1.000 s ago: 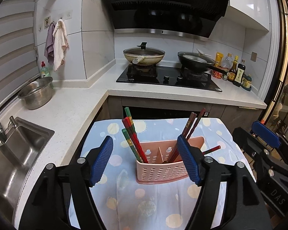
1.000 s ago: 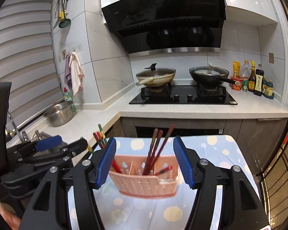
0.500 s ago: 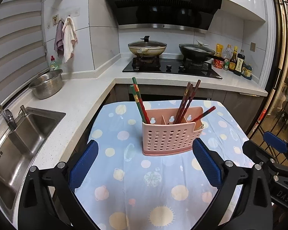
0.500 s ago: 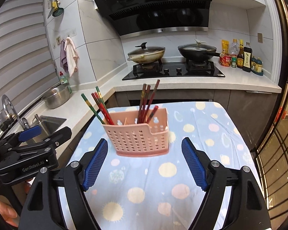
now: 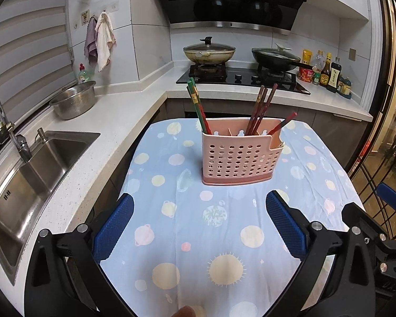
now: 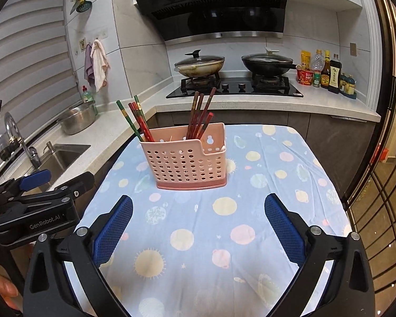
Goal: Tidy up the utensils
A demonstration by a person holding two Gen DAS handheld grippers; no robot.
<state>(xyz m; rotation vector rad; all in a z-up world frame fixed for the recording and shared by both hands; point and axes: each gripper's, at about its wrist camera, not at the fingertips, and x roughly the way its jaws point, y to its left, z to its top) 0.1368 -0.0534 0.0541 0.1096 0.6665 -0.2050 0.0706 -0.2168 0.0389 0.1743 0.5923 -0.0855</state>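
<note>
Left wrist view gave me the pink basket standing upright on the table, on its far half and well apart from my left gripper, whose fingers stood wide with only cloth between them. From the right wrist view my right gripper was opening, its fingers spread with nothing between them, and the basket sat far of it, a little to the left. Green and red chopsticks leaned out of the left compartment; brown ones leaned in the middle, with one red stick tilted right.

I judged the basket to be light, thin perforated plastic, stiff enough but likely to flex if squeezed hard, and apt to slide on the cloth. The chopsticks looked light, rigid and slick, loose in their slots. I reckoned the basket's short end walls were the place for a grip, and a chopstick was best taken on its upper shaft, clear of the rim.
</note>
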